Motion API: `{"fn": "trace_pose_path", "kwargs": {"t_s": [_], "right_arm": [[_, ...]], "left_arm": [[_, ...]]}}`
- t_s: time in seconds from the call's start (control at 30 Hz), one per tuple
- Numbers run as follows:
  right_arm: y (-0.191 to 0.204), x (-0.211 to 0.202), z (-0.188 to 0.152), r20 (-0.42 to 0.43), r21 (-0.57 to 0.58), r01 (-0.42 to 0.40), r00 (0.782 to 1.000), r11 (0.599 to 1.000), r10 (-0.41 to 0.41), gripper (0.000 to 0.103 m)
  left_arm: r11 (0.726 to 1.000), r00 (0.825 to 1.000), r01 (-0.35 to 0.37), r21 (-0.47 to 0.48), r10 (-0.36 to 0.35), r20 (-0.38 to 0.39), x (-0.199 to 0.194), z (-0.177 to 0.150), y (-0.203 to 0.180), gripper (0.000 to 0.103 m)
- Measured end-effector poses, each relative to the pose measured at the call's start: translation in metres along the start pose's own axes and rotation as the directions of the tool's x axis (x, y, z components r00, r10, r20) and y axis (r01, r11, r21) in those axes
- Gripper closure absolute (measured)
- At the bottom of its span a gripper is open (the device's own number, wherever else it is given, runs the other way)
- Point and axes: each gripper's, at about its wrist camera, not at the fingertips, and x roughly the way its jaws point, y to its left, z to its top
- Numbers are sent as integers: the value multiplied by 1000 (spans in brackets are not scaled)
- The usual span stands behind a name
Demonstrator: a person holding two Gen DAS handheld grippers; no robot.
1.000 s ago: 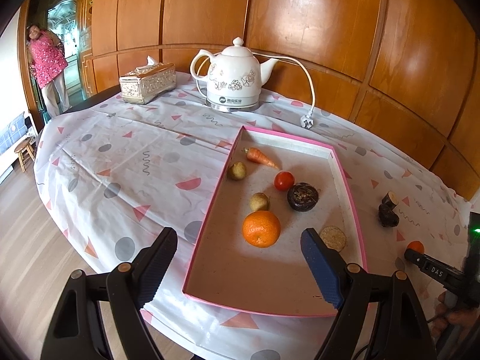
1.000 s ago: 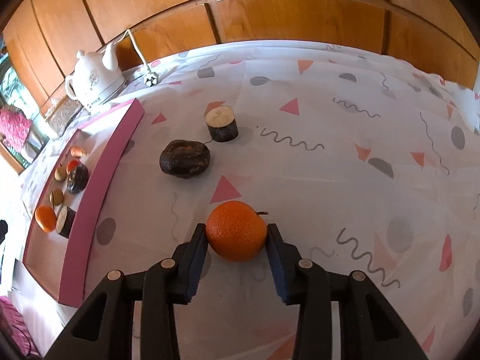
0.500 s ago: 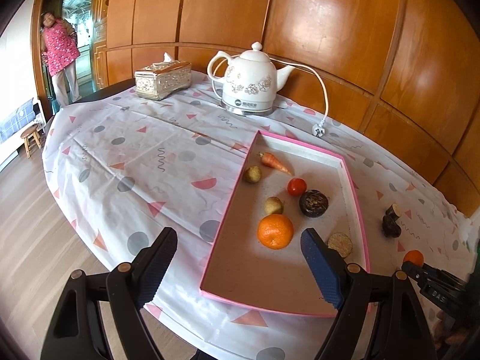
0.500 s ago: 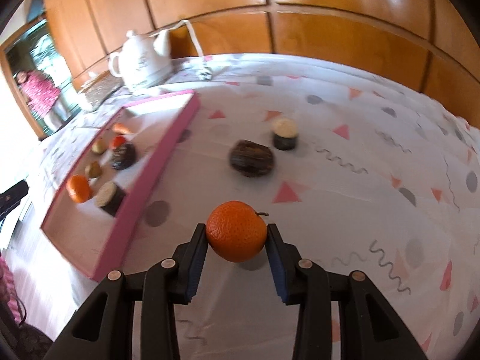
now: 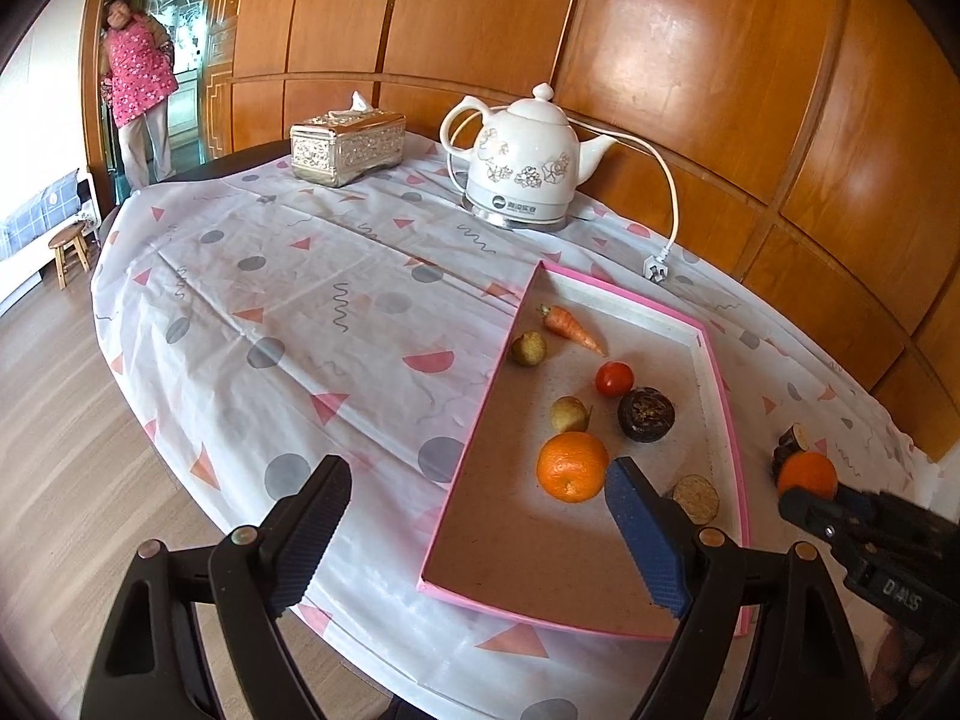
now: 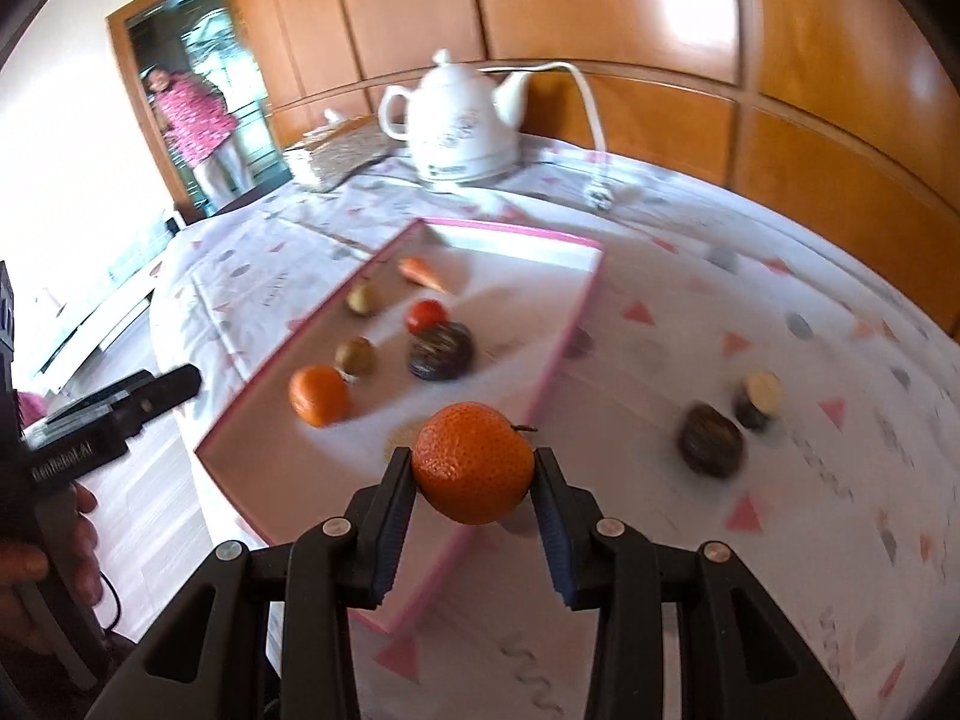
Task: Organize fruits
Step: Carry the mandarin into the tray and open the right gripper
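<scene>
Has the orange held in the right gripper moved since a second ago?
Yes. The orange, clamped in the right gripper, has left the tablecloth near the dark fruit and now hangs over the pink tray's near edge.

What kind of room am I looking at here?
Most likely a home dining or living room: a table under a patterned tablecloth, a white electric kettle and a tissue box on it, and wood-panelled walls behind.

Glossy wood-panelled wall (image 5: 690,60), pale plank floor (image 5: 54,420), small stool (image 5: 71,246)
</scene>
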Motion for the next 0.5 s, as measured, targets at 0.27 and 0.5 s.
{"fn": "trace_pose_path", "kwargs": {"t_s": [0.27,0.5], "right_arm": [[21,17,25,1,-60,-11,1000,998,12,64],[24,33,35,-25,-72,-18,1000,997,16,64]], "left_arm": [[999,1000,-9,-50,9,7,2,1,13,16],[998,1000,-16,-65,15,-10,8,1,19,16]]}}
